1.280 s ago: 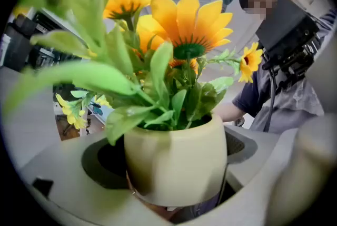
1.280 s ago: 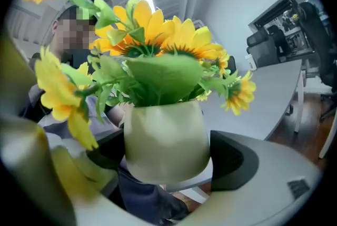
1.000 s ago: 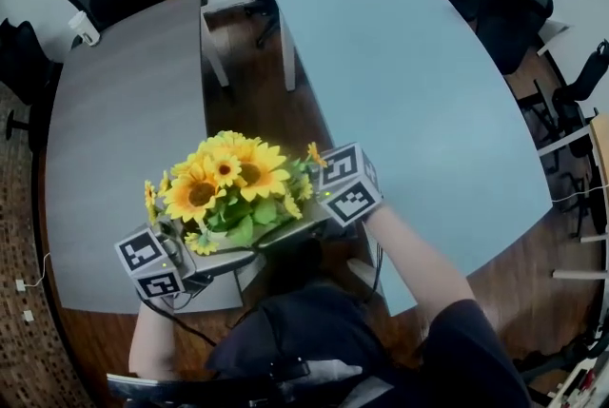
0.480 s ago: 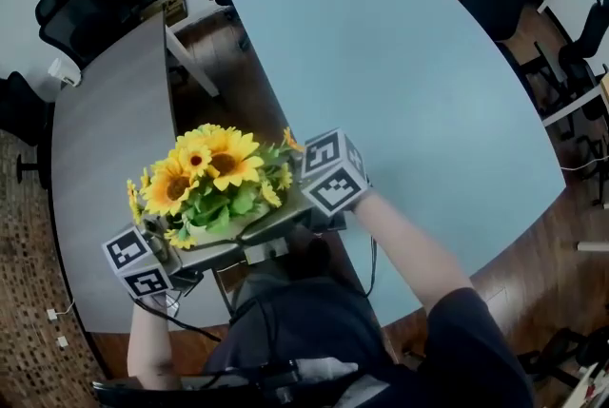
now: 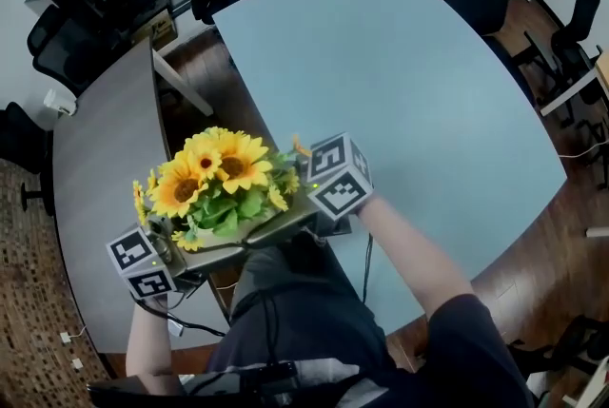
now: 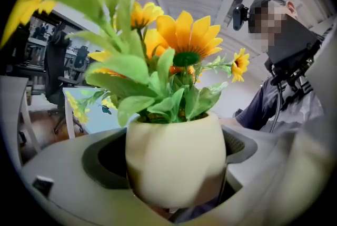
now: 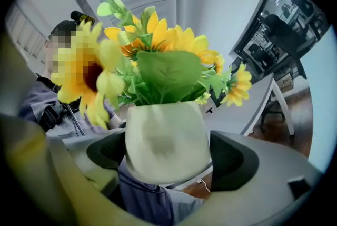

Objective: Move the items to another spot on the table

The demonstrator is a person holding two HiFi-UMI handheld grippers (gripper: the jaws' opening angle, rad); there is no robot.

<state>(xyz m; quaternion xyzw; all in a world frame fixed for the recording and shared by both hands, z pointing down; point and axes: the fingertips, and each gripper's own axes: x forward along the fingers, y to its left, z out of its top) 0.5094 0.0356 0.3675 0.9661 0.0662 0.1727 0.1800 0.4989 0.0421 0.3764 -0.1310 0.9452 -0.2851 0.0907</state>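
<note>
Sunflower pot point(image 6: 176, 161) aloft in clamped jaws of left gripper point(image 5: 195, 249) and right gripper point(image 5: 300, 218) (grey table point(image 5: 95, 159) left, blue table point(image 5: 400, 83) ahead)

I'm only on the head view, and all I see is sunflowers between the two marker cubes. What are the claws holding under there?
Observer: The left gripper view shows the left claw with its jaws against both sides of a cream pot, which holds the sunflowers.
Operator: And the right one?
Observer: In its own view, the right claw grips the same pot from the opposite side, one jaw on each flank.
Operator: Is the pot standing on a table?
Observer: It doesn't look so. Under the pot, the right gripper view shows the person's clothing and the wooden floor, so the pot is in the air.
</note>
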